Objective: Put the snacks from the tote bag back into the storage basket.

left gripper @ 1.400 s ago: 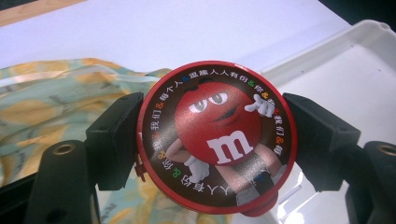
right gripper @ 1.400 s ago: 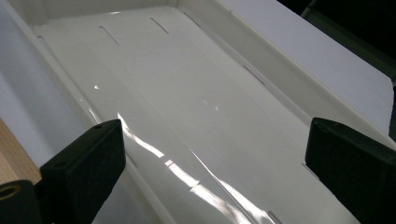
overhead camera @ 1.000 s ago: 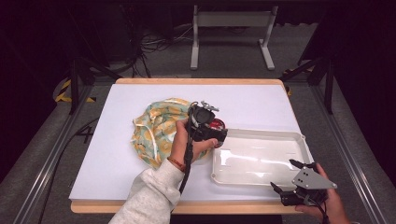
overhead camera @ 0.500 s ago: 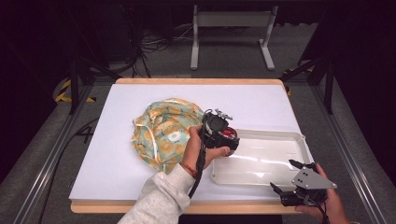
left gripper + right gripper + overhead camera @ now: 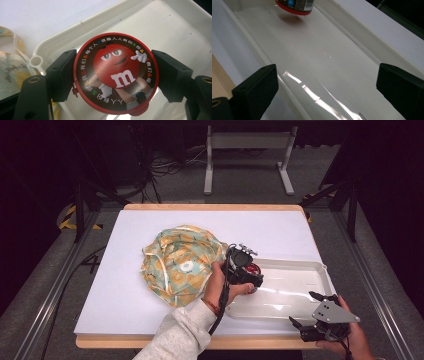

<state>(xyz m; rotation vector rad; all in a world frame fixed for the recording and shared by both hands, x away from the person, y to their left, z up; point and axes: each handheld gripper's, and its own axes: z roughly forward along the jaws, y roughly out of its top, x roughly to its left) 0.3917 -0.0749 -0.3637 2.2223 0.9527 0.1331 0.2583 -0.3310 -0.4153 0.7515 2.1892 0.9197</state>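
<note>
My left gripper (image 5: 250,279) (image 5: 115,75) is shut on a round red candy container (image 5: 115,72) with a red cartoon figure on its lid. It holds the container just above the left end of the white tray (image 5: 300,292). The container's bottom (image 5: 295,6) hangs a little over the tray floor in the right gripper view, with a shadow under it. My right gripper (image 5: 307,309) (image 5: 327,85) rests at the tray's near right corner, open, with nothing between its jaws; they point along the tray (image 5: 324,57).
A crumpled cloth bag (image 5: 180,262) with a green and orange pattern lies left of the tray on the white tabletop (image 5: 280,232). The wooden table edge (image 5: 125,341) runs along the front. Metal rails flank the table.
My left gripper has carried the red container rightward and down, from over the bag to above the tray's left end. The right gripper has stayed put.
</note>
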